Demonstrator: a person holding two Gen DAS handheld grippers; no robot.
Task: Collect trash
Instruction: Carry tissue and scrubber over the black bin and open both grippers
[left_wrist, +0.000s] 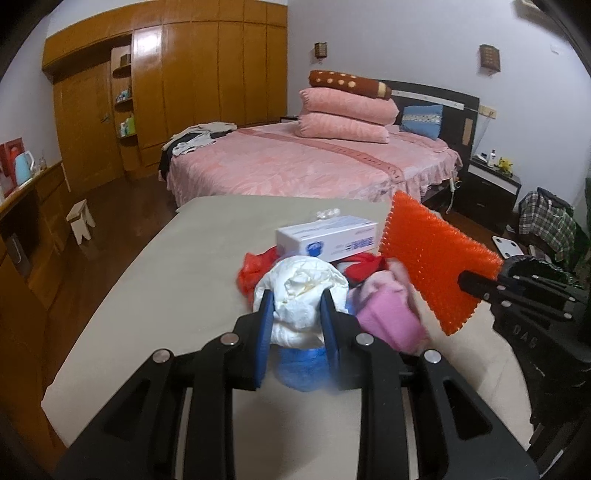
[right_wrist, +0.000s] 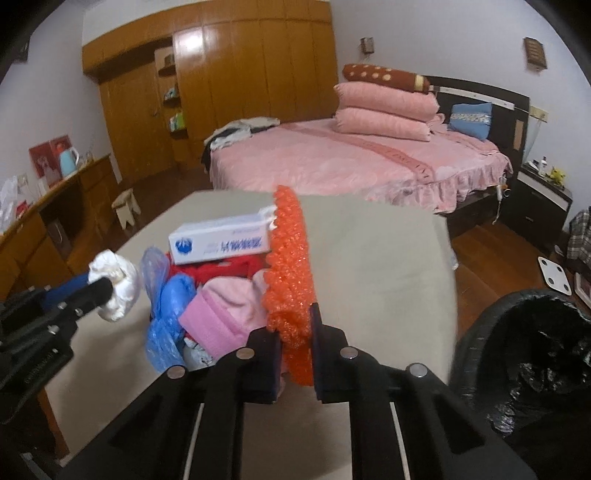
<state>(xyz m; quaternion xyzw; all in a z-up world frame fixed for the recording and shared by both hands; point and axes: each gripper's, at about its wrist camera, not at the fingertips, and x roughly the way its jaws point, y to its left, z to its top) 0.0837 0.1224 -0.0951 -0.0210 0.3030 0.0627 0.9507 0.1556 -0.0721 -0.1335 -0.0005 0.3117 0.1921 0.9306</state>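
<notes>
Left hand-held gripper (left_wrist: 296, 317) pinches one crumpled white tissue wad (left_wrist: 301, 291), lifted above the desk (left_wrist: 166, 266); bare desk to its left up to the edge. Right hand-held gripper (right_wrist: 297, 345) has just clamped on one orange spiky mat (right_wrist: 291, 273); open desk right of it, black-lined trash bin (right_wrist: 524, 354) further right, partly cut off. Pile ahead: one white box (right_wrist: 221, 242), one pink hat (right_wrist: 218, 317), blue plastic (right_wrist: 166, 314), red items half hidden.
</notes>
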